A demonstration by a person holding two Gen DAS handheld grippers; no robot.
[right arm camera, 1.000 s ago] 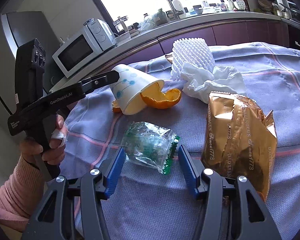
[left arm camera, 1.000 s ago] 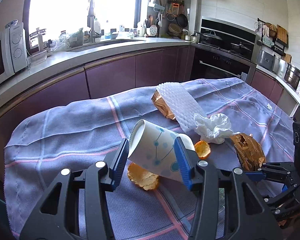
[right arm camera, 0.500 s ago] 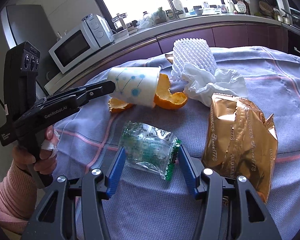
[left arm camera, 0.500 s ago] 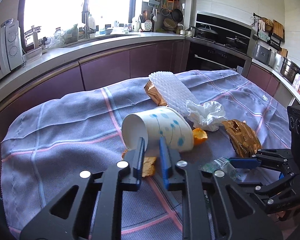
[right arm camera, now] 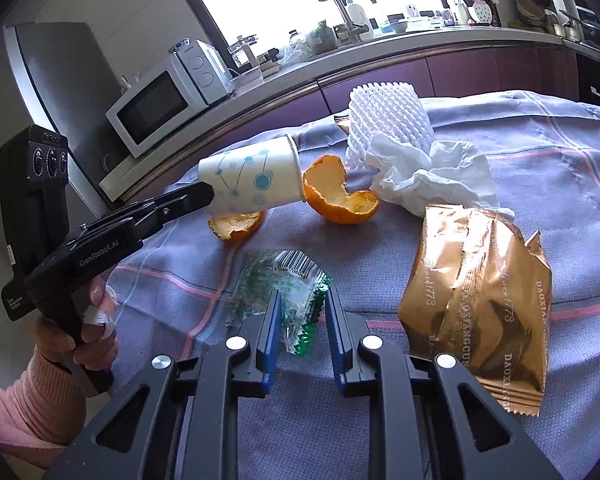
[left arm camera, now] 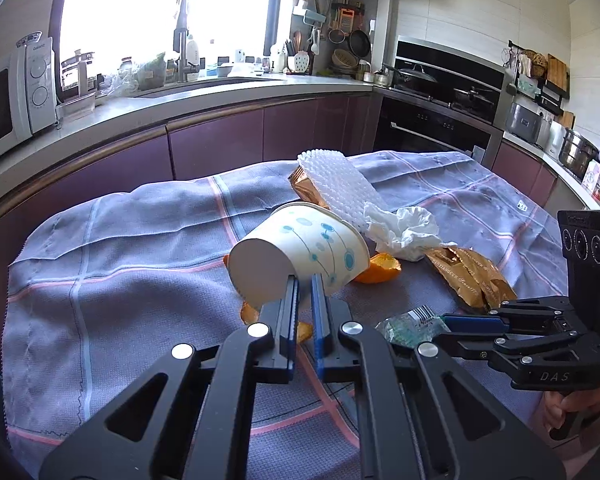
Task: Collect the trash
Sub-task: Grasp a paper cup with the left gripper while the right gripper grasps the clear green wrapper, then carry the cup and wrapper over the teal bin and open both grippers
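My left gripper [left arm camera: 303,280] is shut on the bottom edge of a white paper cup with blue dots [left arm camera: 300,252] and holds it on its side above the cloth; the cup also shows in the right wrist view [right arm camera: 256,180]. My right gripper [right arm camera: 300,300] is closing around a clear and green plastic wrapper [right arm camera: 284,284], its fingers close on both sides; I cannot tell whether they press it. Orange peels [right arm camera: 340,200] [right arm camera: 236,226], a crumpled white tissue [right arm camera: 428,172], a white foam net [right arm camera: 388,116] and a gold snack bag [right arm camera: 480,288] lie around.
A purple checked cloth [left arm camera: 120,264] covers the table. A second gold bag [left arm camera: 304,184] lies under the foam net. Kitchen counters, a microwave [right arm camera: 156,104] and an oven [left arm camera: 440,128] stand beyond the table.
My left gripper has lifted and turned the cup, its base now facing the camera. My right gripper's fingers have narrowed around the wrapper.
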